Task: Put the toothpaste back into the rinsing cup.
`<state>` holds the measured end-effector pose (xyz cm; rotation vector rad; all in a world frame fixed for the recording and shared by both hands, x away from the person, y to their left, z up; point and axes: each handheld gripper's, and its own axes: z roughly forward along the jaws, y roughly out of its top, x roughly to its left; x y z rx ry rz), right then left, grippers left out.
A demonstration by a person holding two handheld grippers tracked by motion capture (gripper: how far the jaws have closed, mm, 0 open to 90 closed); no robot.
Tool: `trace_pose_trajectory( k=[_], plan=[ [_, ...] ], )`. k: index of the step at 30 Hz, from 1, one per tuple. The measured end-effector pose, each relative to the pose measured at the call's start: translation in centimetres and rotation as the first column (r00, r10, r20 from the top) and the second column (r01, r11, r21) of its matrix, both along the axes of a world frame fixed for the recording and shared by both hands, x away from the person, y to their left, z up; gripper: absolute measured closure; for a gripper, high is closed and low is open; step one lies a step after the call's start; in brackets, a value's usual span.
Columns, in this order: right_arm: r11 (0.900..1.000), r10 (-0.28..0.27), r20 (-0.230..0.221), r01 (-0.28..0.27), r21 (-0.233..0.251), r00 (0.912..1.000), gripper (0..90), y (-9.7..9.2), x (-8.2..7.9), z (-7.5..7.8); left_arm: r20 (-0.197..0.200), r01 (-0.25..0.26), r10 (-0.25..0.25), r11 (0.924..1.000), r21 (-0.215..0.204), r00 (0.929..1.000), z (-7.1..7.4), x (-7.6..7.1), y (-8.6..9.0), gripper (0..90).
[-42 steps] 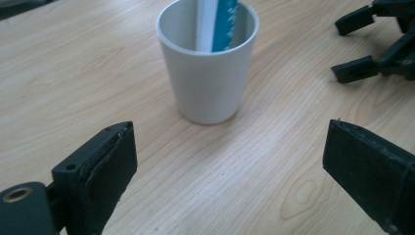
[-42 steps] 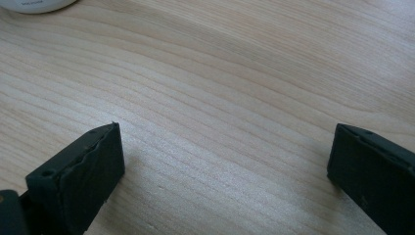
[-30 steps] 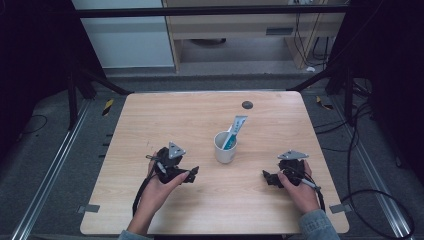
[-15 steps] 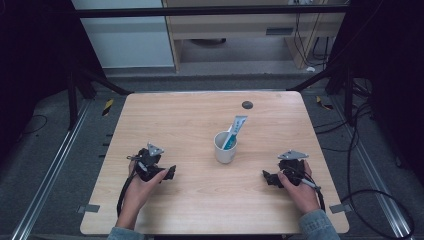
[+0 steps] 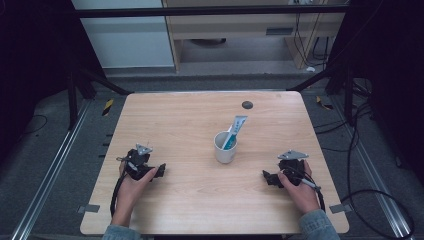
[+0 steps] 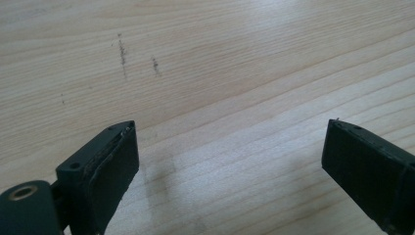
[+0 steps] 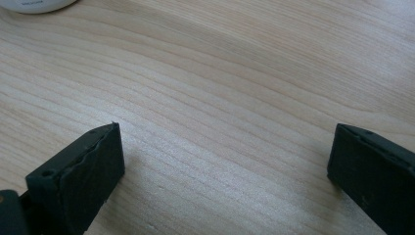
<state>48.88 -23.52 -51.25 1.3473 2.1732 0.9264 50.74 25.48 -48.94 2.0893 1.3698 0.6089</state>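
A pale wooden counter (image 5: 190, 125) over grey floor; one white cup (image 5: 224, 148) holding one tube (image 5: 235, 129); left gripper (image 5: 159, 171) and right gripper (image 5: 267, 177), jaws spread, empty.

The high view looks forward and down from above the person's side onto the whole wooden table (image 5: 200, 125), with a white cup (image 5: 225, 148) near its middle. The left gripper view sits very close to the tabletop (image 6: 220, 73), left of the cup, facing bare wood. The right gripper view, equally close, faces the tabletop (image 7: 244, 73) right of the cup (image 7: 34, 5), whose base edges its top-left corner; that cup is shared with the high view.
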Motion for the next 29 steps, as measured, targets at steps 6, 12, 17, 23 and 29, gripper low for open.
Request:
trace_pose_trajectory(
  k=[6, 12, 17, 23, 29],
  plan=[
    [1.0000, -0.001, 0.002, 0.001, -0.003, 1.0000, 0.5, 0.0, 0.0, 0.0, -0.004, -0.004, 0.004, 0.9999, -0.010, 1.0000, -0.6, 0.3, 0.6, 5.9],
    [1.0000, 0.000, 0.002, 0.000, -0.002, 1.0000, 0.6, 0.0, 0.0, 0.0, -0.008, -0.006, 0.005, 0.9994, -0.033, 1.0000, -1.2, 0.6, 1.0, 5.5],
    [1.0000, -0.001, 0.002, 0.001, -0.003, 1.0000, 0.5, 0.0, 0.0, 0.0, 0.024, -0.006, 0.008, 0.9983, -0.058, 0.9997, -1.7, 0.7, 1.1, 2.4],
    [1.0000, -0.001, 0.002, 0.001, -0.003, 1.0000, 0.6, 0.0, 0.0, 0.0, 0.036, 0.001, 0.002, 0.9977, -0.068, 0.9993, -1.9, 0.9, 1.3, 0.7],
    [1.0000, -0.001, 0.001, 0.001, -0.001, 1.0000, 0.6, 0.0, 0.0, 0.0, 0.031, -0.011, 0.013, 0.9978, -0.065, 0.9994, -1.9, 1.0, 1.2, 0.0]
  ],
)
